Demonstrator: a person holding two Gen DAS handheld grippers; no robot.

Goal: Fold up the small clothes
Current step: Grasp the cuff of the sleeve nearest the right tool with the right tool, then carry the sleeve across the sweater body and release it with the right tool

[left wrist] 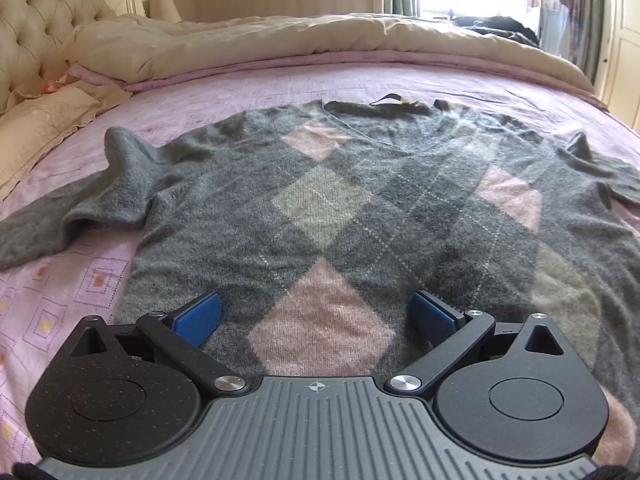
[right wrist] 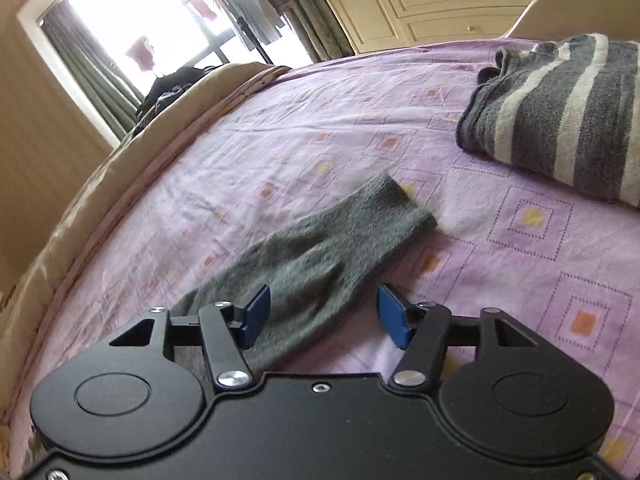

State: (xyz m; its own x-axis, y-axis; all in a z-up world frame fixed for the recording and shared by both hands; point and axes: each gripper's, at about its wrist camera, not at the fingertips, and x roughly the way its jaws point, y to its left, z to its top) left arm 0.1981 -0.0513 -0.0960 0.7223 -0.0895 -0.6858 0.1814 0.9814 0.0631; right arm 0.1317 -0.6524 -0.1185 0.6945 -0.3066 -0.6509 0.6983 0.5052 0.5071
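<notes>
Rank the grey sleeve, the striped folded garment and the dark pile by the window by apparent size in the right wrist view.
1. Grey sleeve, though nearness inflates it.
2. Striped folded garment, cropped by the frame, so possibly larger.
3. Dark pile, farthest away.

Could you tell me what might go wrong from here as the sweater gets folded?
The left sleeve lies bunched and humped, so folding it in as is could trap a lump. The right gripper is open around only part of the right sleeve, so a closing pinch might catch the bedsheet too. The left gripper is open over the sweater hem and might grab only one layer.
</notes>
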